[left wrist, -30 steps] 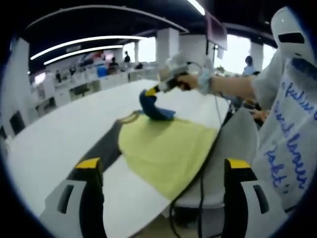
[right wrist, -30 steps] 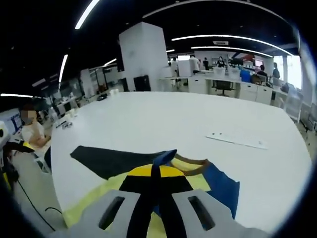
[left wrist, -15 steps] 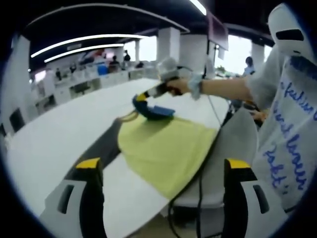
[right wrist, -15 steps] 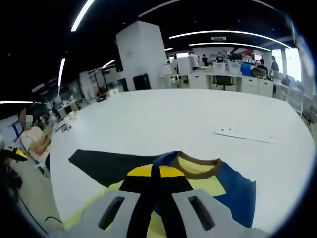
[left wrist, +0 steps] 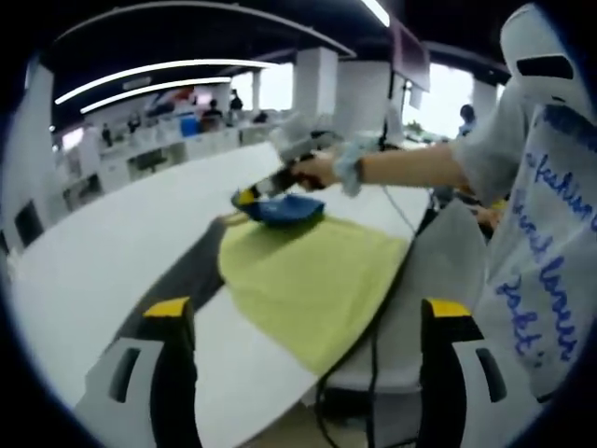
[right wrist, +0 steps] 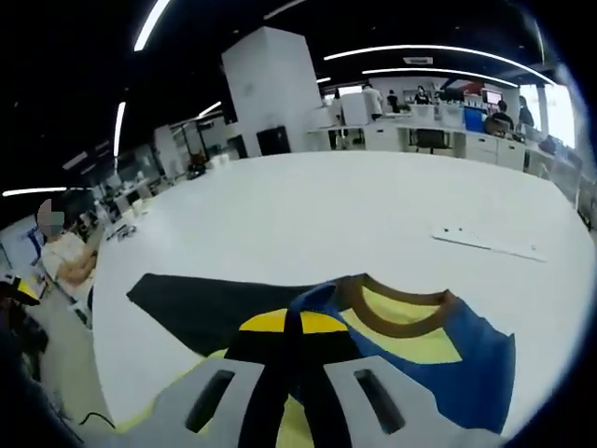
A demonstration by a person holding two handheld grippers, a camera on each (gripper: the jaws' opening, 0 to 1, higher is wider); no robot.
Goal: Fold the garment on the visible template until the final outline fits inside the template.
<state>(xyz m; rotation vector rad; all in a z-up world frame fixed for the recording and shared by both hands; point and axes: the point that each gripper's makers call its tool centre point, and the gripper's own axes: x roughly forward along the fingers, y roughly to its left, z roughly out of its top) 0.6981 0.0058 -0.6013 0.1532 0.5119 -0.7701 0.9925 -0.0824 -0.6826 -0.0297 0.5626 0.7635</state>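
Garment [left wrist: 312,280]: yellow and blue, flat on the white table [left wrist: 103,252], over the dark template [right wrist: 210,308].
Right gripper [right wrist: 291,329]: jaws pinched together on the garment's blue fold, at 6 o'clock.
Left gripper [left wrist: 303,322]: jaws spread wide, holding nothing, near the table edge.

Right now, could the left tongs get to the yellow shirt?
Probably yes. The left tongs hang open and empty, with the yellow shirt lying flat ahead on the white table, nothing between. The right tongs grip only its far blue part.
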